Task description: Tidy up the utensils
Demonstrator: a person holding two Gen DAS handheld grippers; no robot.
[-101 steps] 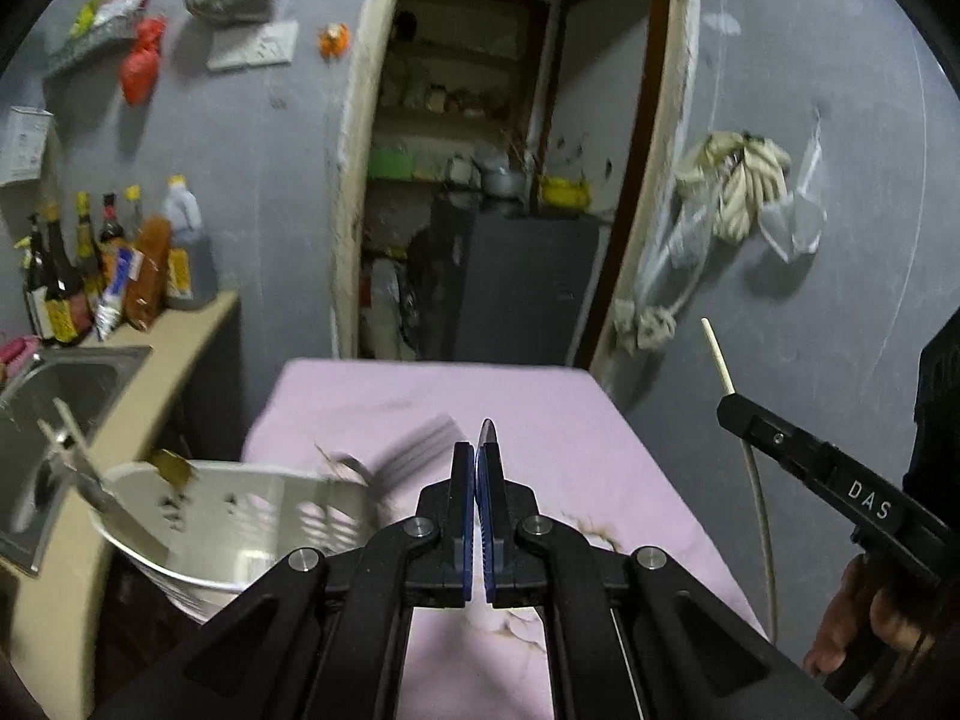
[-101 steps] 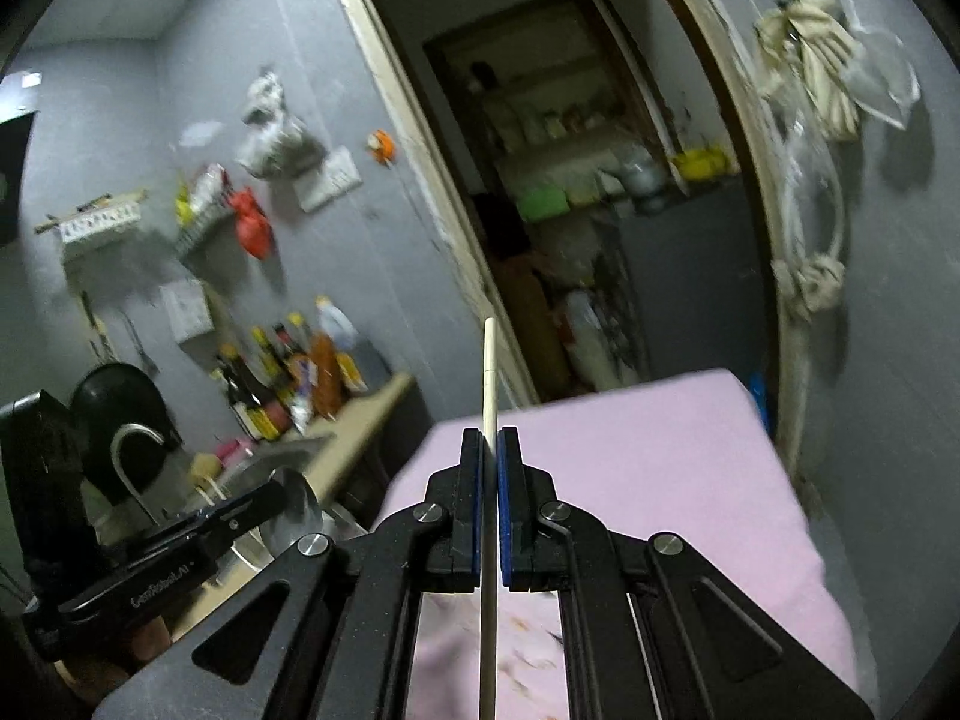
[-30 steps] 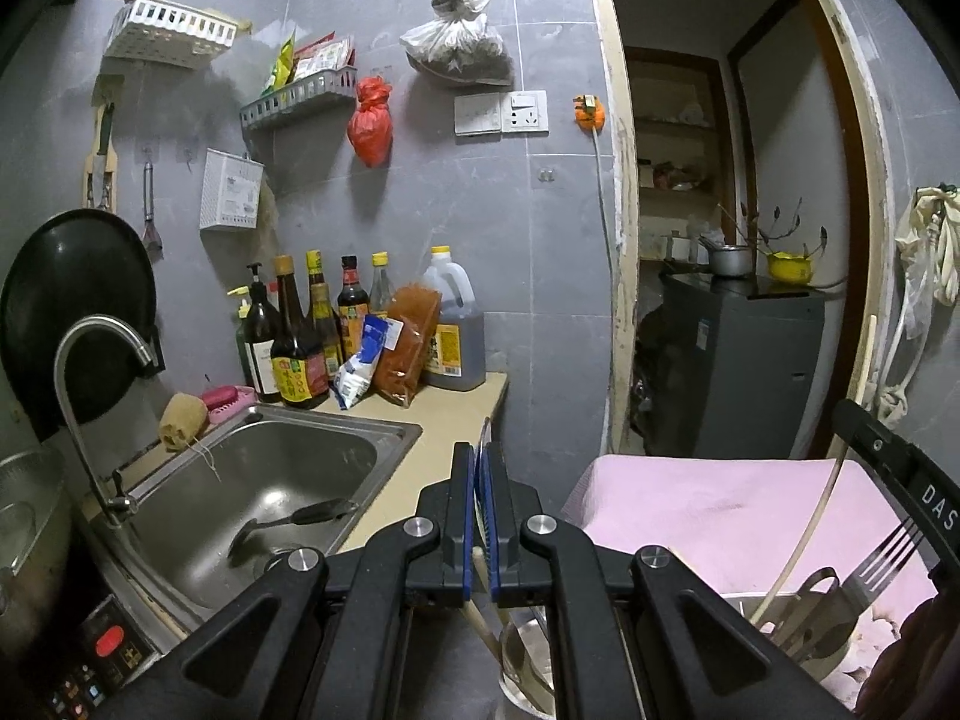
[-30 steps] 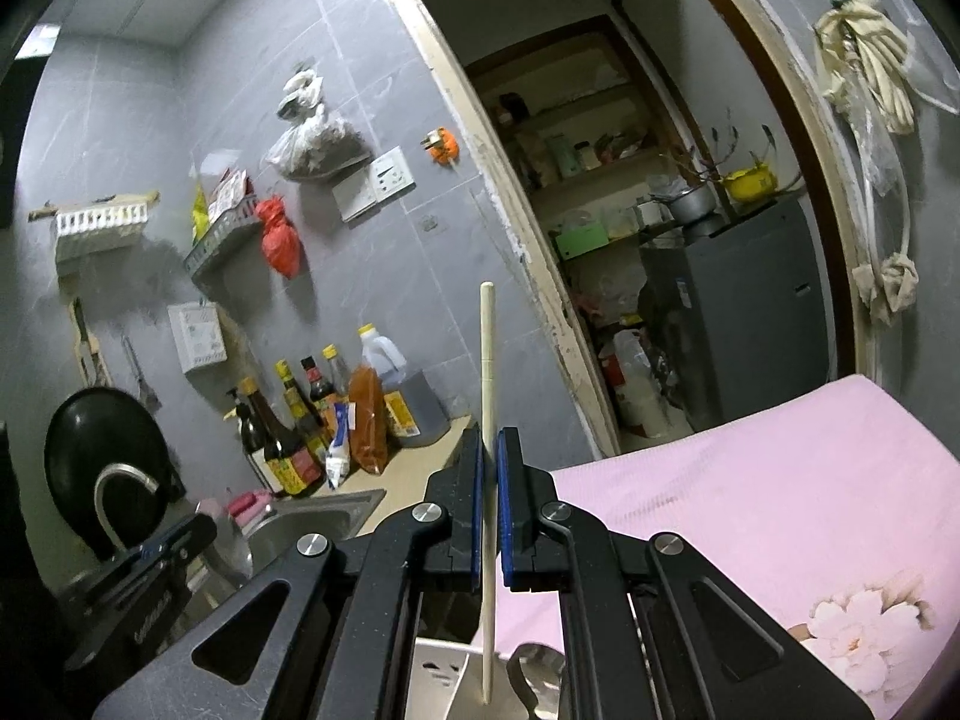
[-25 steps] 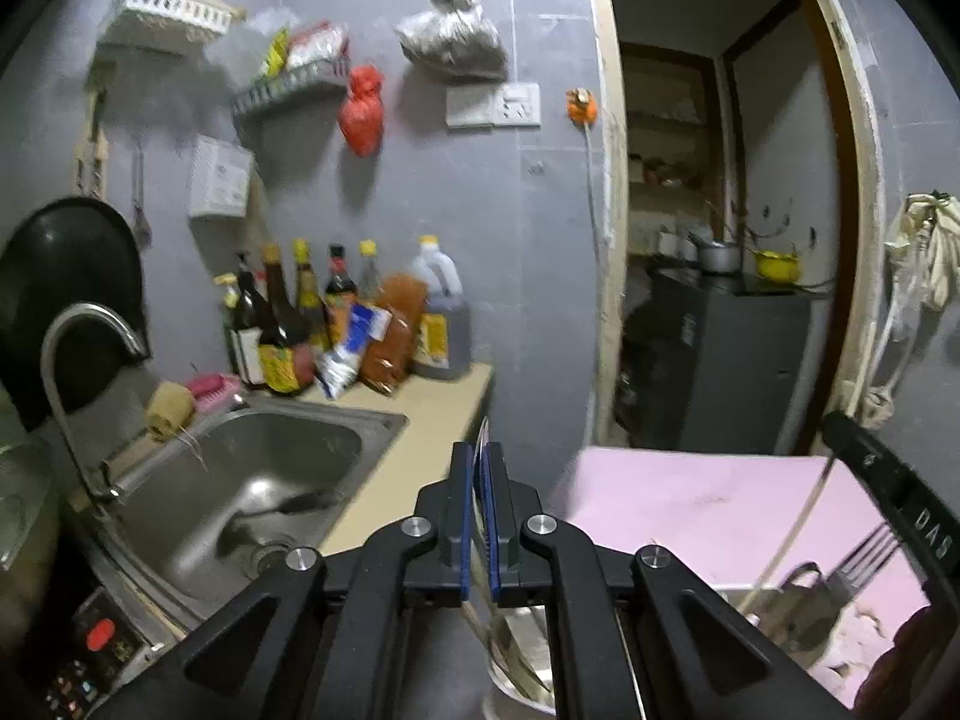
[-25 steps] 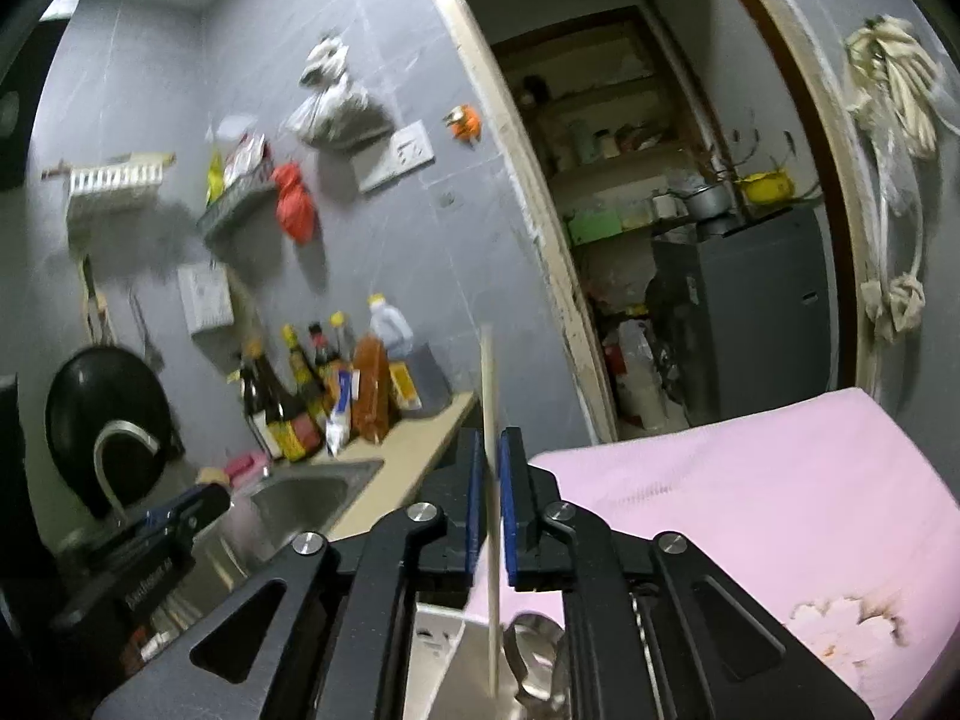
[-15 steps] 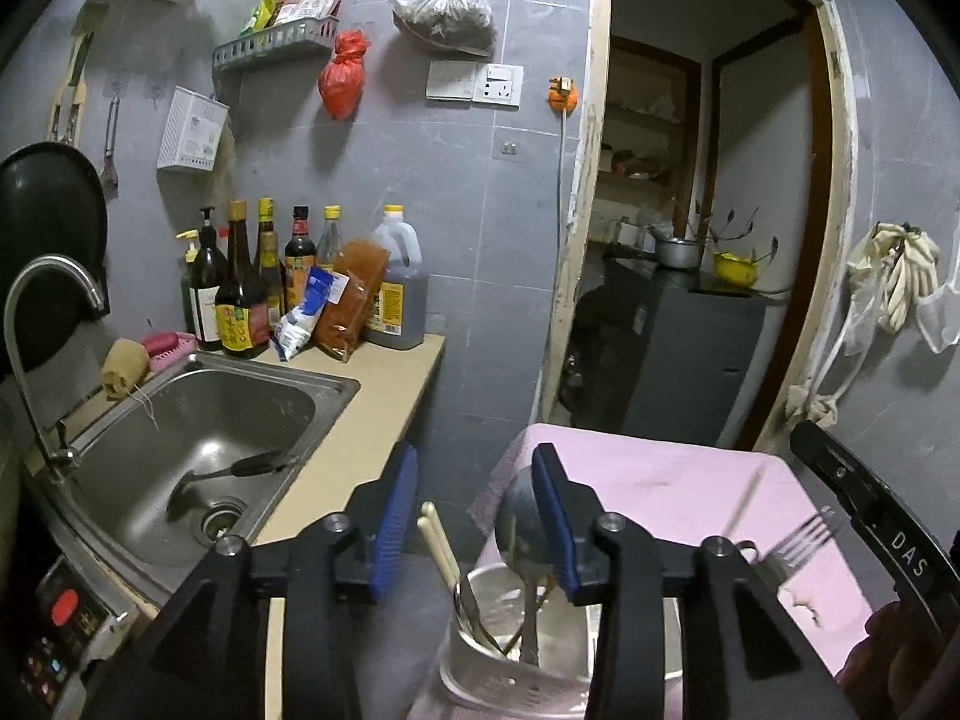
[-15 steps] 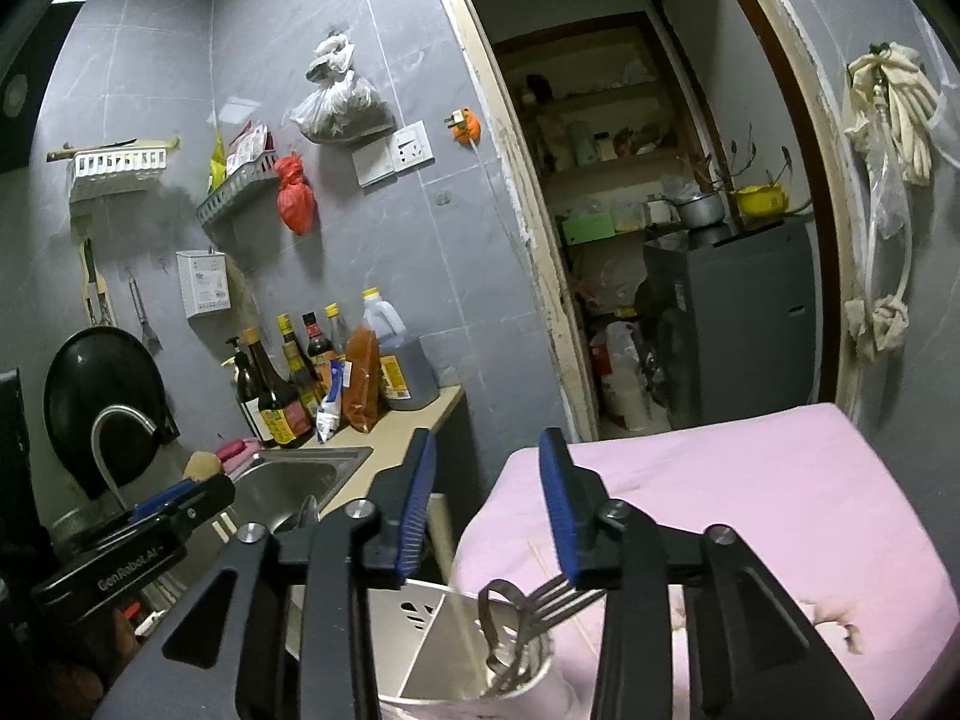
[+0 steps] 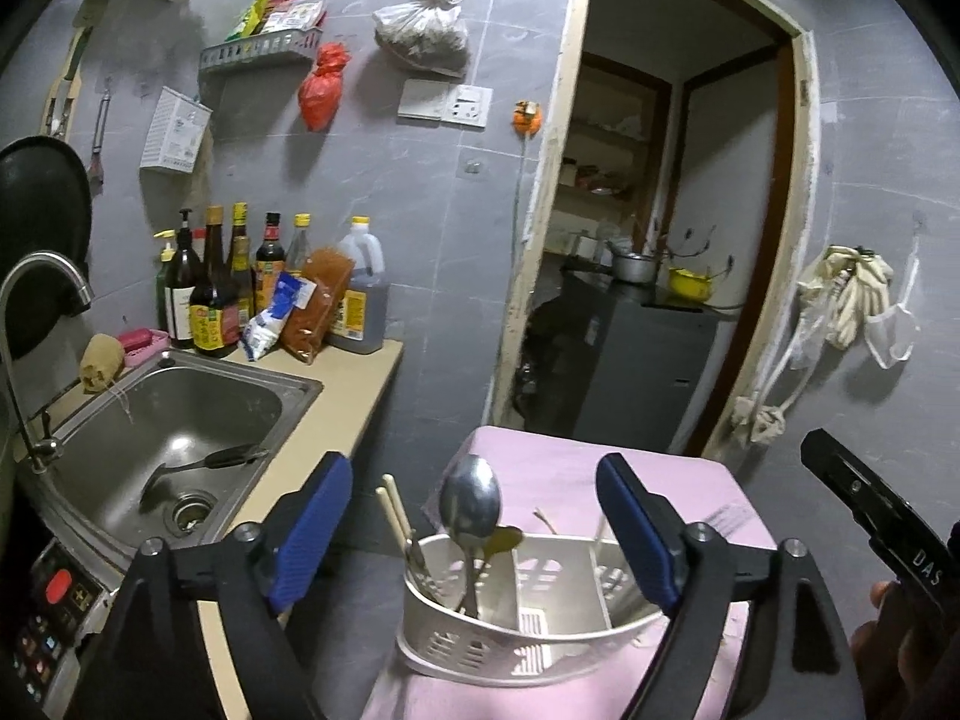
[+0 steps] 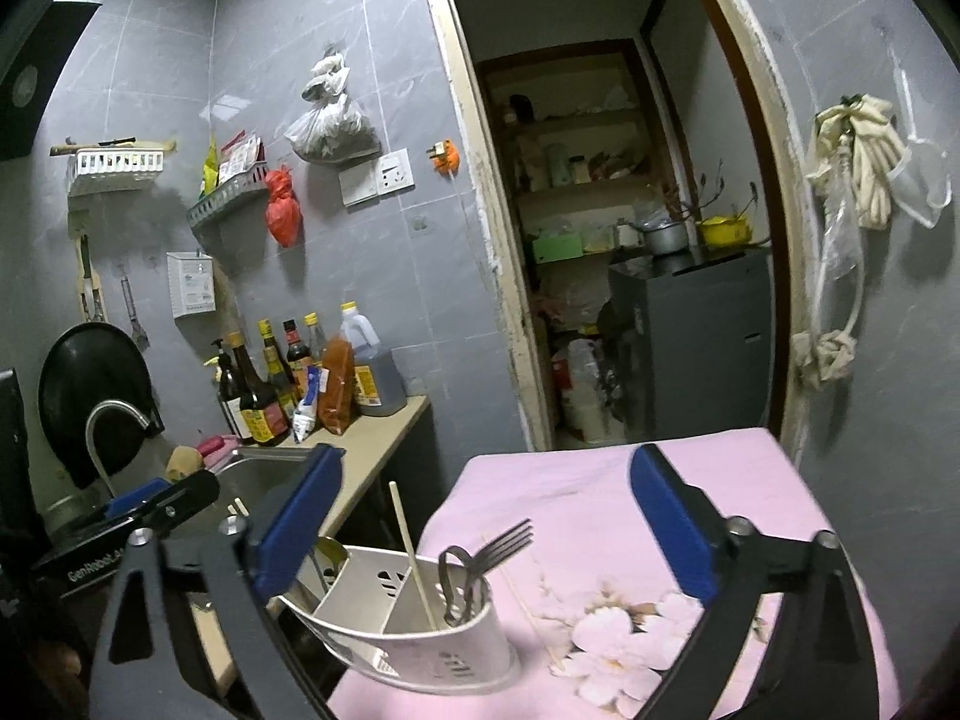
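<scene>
Beside the sink [image 9: 180, 414], on a pink-clothed worktop [image 10: 600, 504] by grey tiled walls, a cutlery holder [image 9: 516, 630] is seen below both tools, left tool [image 9: 474, 534] and right tool [image 10: 486, 534], whose jaws are opening wide, nothing gripped

Glossy metal spoon [image 9: 470, 501] in matt white plastic caddy [image 9: 528, 639] on pink cloth [image 10: 630, 516].

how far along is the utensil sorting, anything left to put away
Mostly done, it seems. The white caddy on the pink cloth already holds a spoon, chopsticks and a fork. Nothing is in hand: the left gripper and right gripper are both opening with nothing between their pads. A loose stick lying on the cloth beside the caddy may be left.
</scene>
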